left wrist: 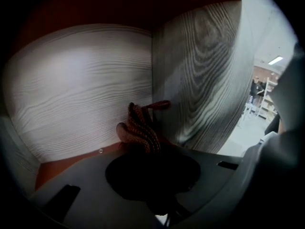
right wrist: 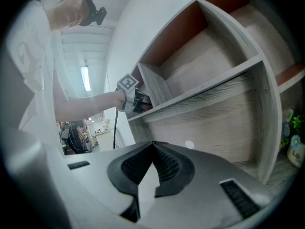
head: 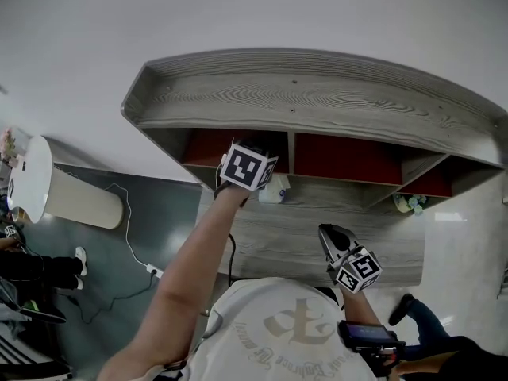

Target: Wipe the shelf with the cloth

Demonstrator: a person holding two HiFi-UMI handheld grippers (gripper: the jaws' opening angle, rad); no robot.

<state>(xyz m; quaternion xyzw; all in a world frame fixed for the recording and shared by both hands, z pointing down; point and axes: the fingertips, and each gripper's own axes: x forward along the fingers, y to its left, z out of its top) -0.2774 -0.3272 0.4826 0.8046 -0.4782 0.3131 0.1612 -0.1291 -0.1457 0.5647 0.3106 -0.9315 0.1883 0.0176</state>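
Left gripper view: the left gripper (left wrist: 147,151) pinches a reddish knitted cloth (left wrist: 139,128) at the inner corner of a compartment in the shelf (left wrist: 81,89). The cloth looks soft and light (it bunches readily), so a gathered fold is the best hold. The right gripper (right wrist: 153,151) has its jaws pressed together, empty.

The shelf (head: 317,94) is a wall unit of grey wood-grain boards with a curved top and red back panels, split into open compartments. The cloth (left wrist: 140,128) is reddish-brown and bunched, seemingly knitted, though the view is dim. It is clamped in the left hand-held gripper (left wrist: 145,147) and lies against the corner by an upright divider in the upper left compartment.
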